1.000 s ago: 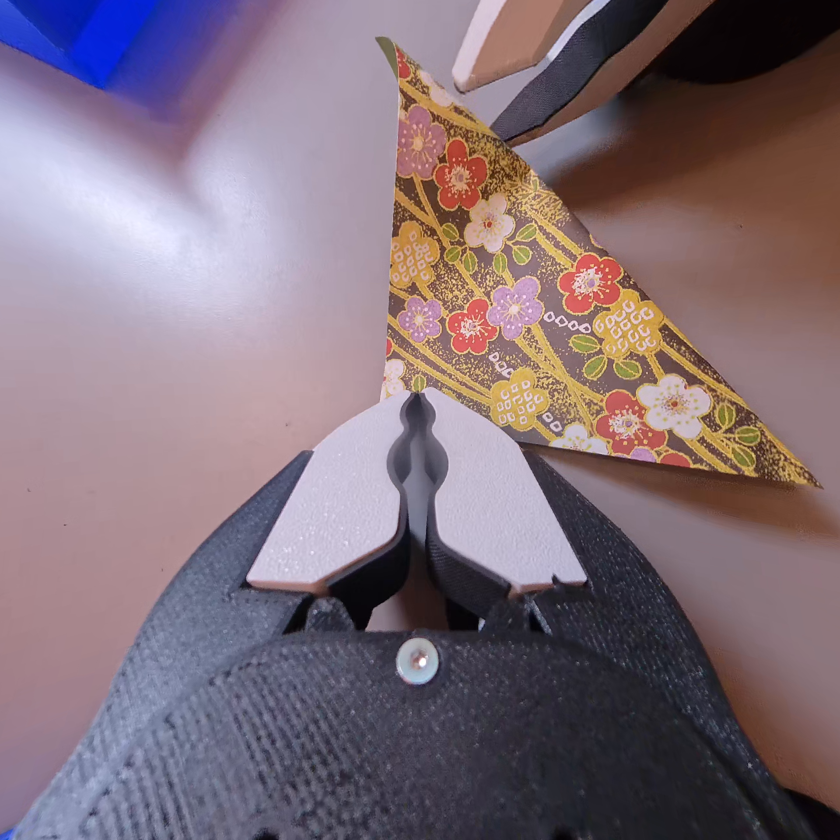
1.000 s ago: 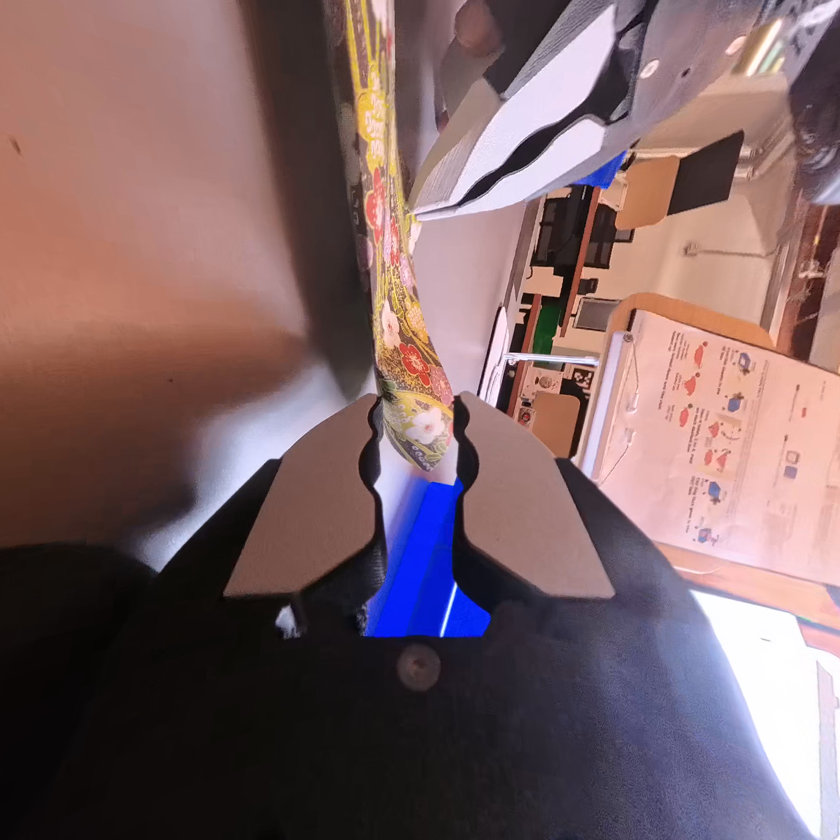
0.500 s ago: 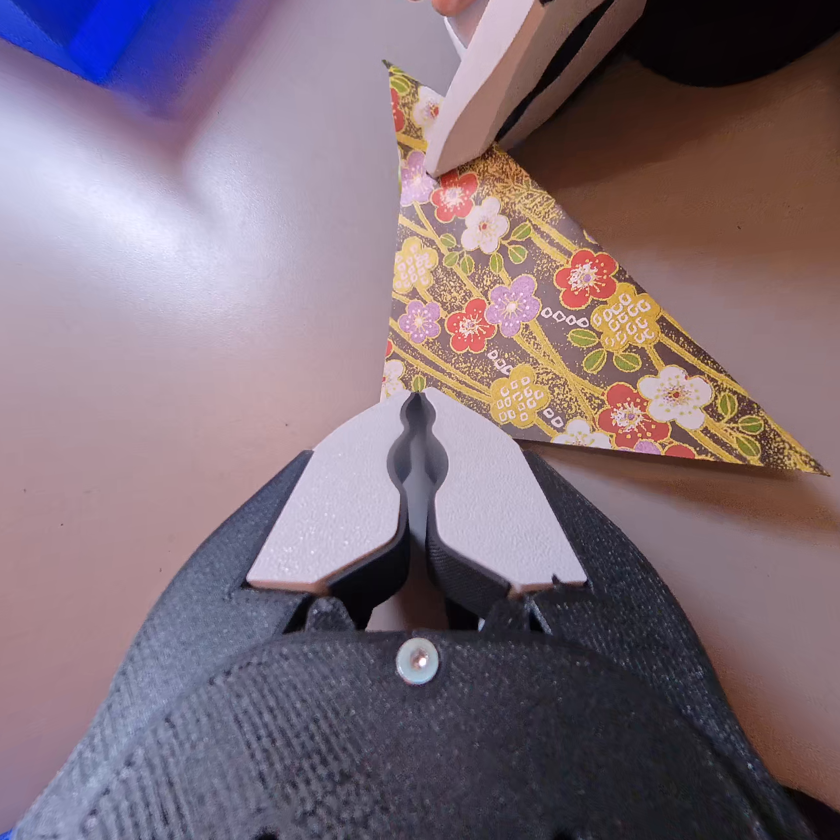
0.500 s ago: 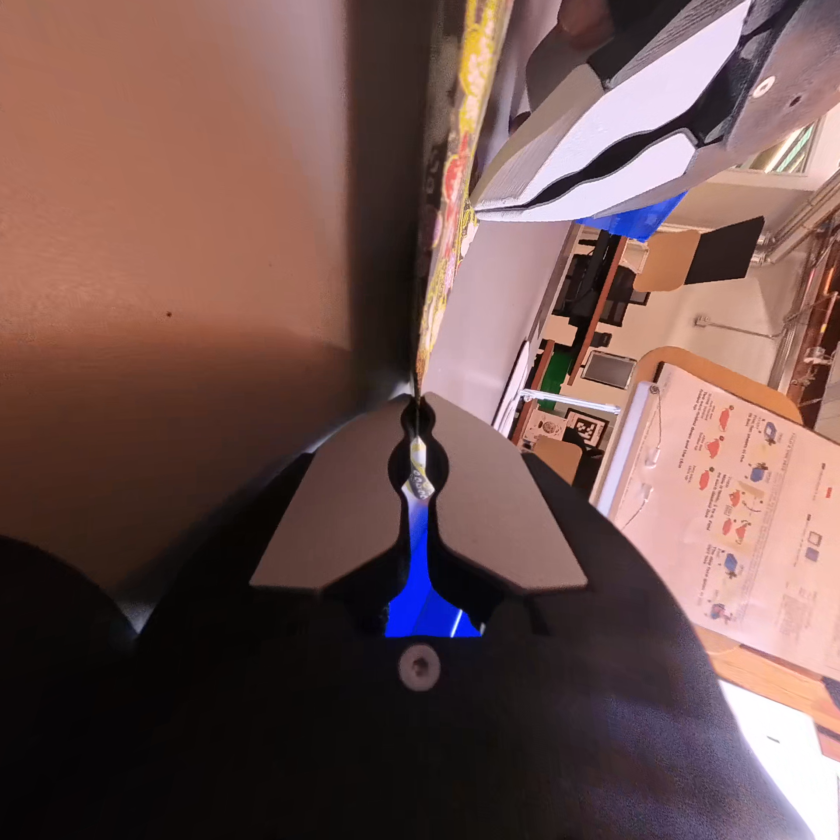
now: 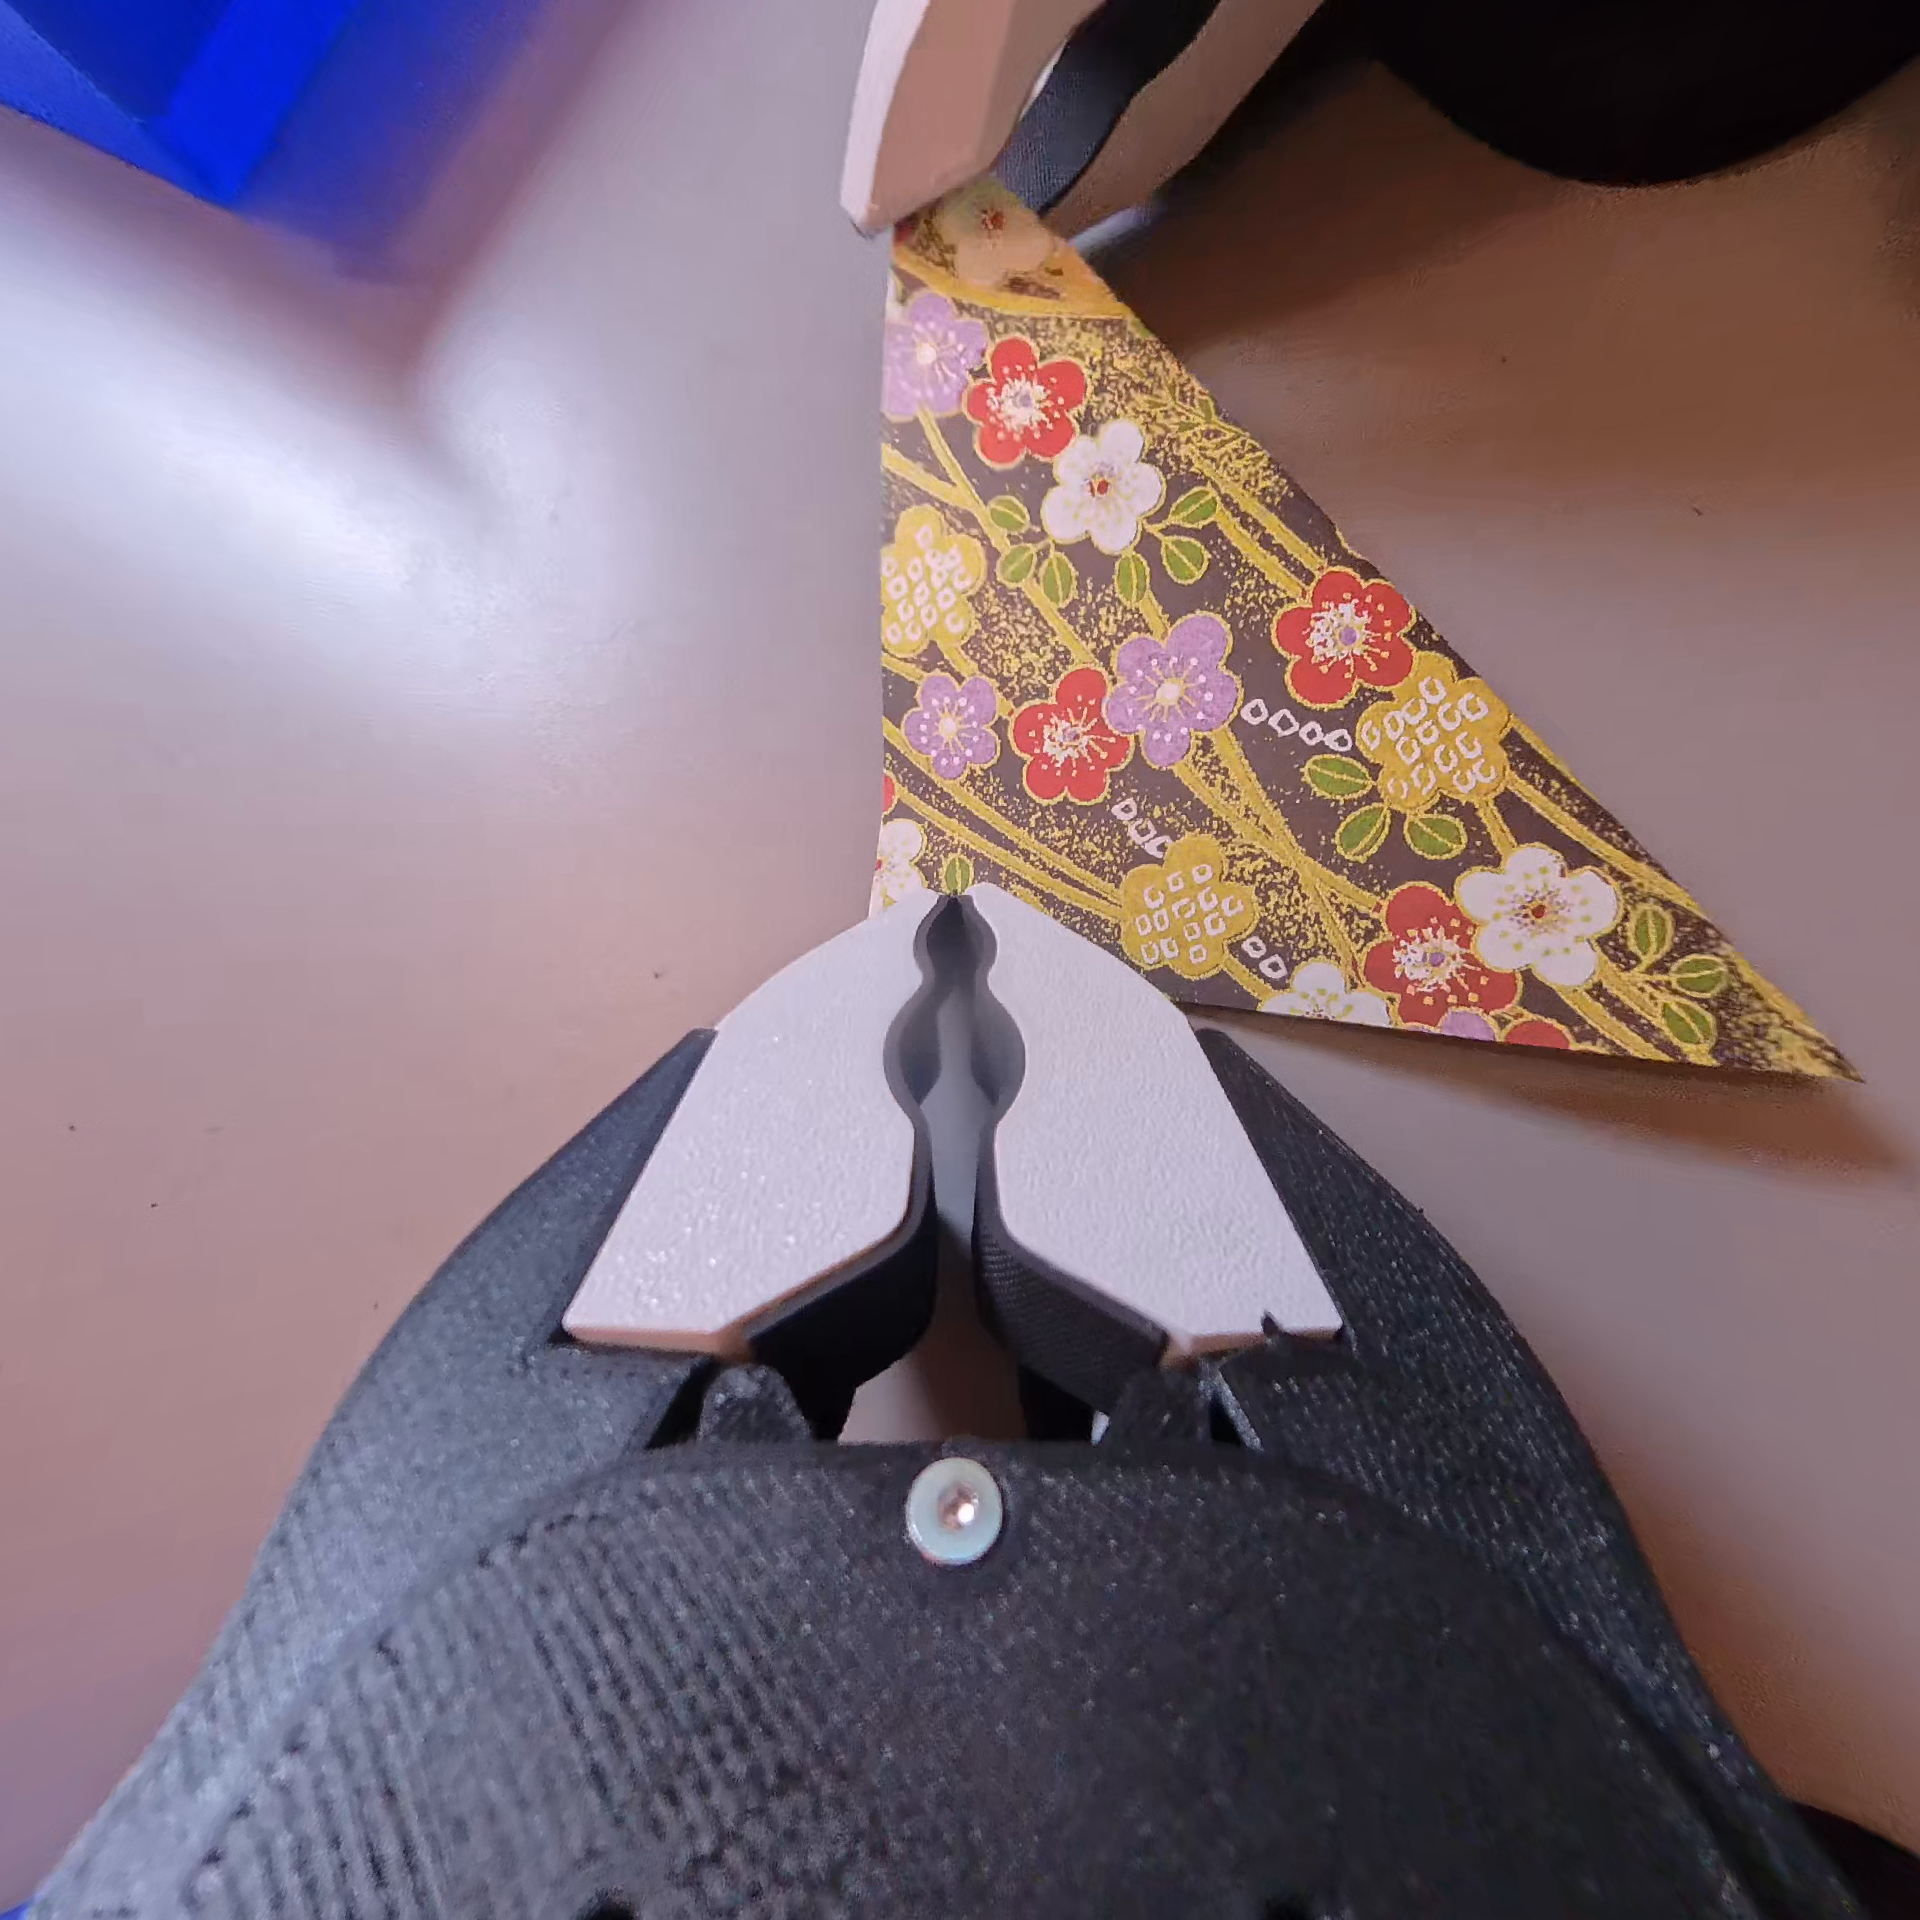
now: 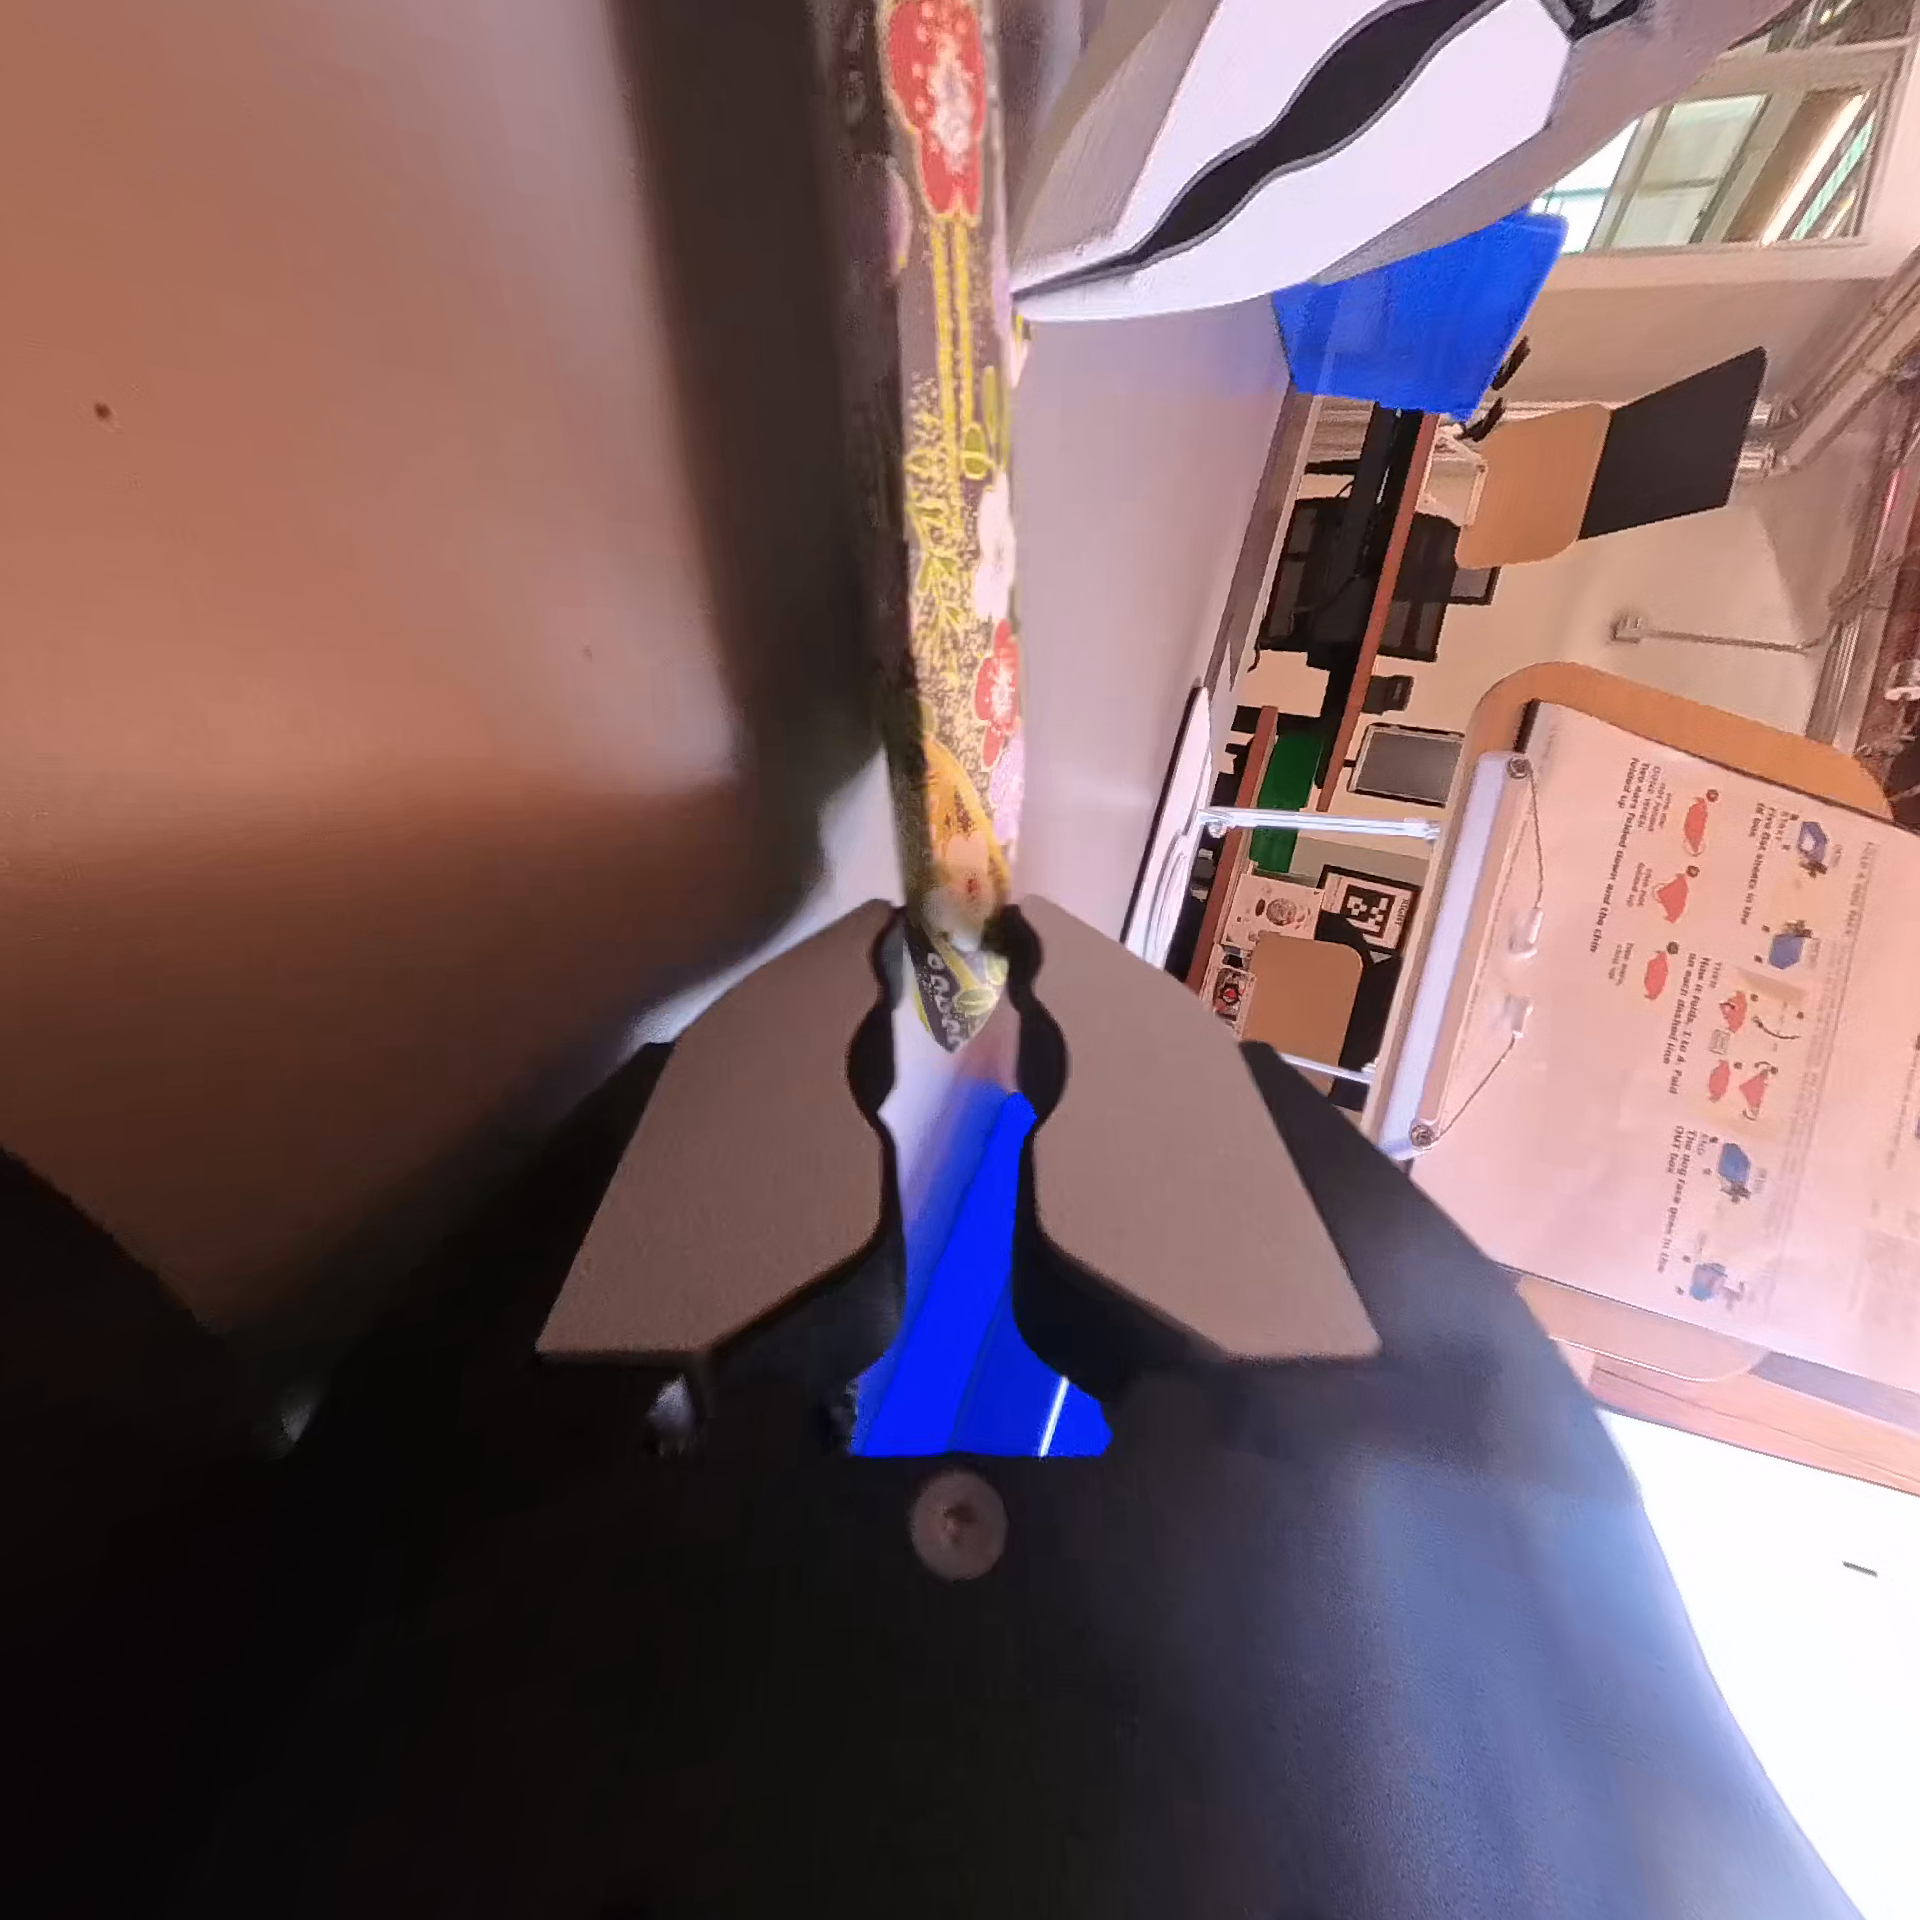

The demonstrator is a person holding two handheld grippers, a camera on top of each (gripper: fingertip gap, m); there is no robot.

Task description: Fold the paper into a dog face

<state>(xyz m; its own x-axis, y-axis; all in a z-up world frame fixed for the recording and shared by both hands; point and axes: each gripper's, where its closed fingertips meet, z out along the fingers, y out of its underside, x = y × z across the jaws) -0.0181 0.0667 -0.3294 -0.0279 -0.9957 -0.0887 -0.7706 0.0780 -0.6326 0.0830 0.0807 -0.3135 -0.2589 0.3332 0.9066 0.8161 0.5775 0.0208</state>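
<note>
A: Paper (image 5: 1195,665), triangle, lying flat on table (image 5: 416,831). Left gripper (image 5: 951,914), jaws closed, pressing its near corner.

B: Right gripper (image 6: 951,935), jaws slightly parted, straddling far tip. Risk: tip slipping free, crease skewing.

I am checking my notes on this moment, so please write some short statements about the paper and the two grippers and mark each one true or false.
1. The paper is folded into a triangle. True.
2. The left gripper is wide open. False: its jaws are shut, tips at the paper's near corner.
3. The right gripper has a corner of the paper between its slightly parted fingers. True.
4. The paper is plain white. False: it is dark with gold lines and coloured flowers.
5. A blue bin stands on the table. True.
</note>
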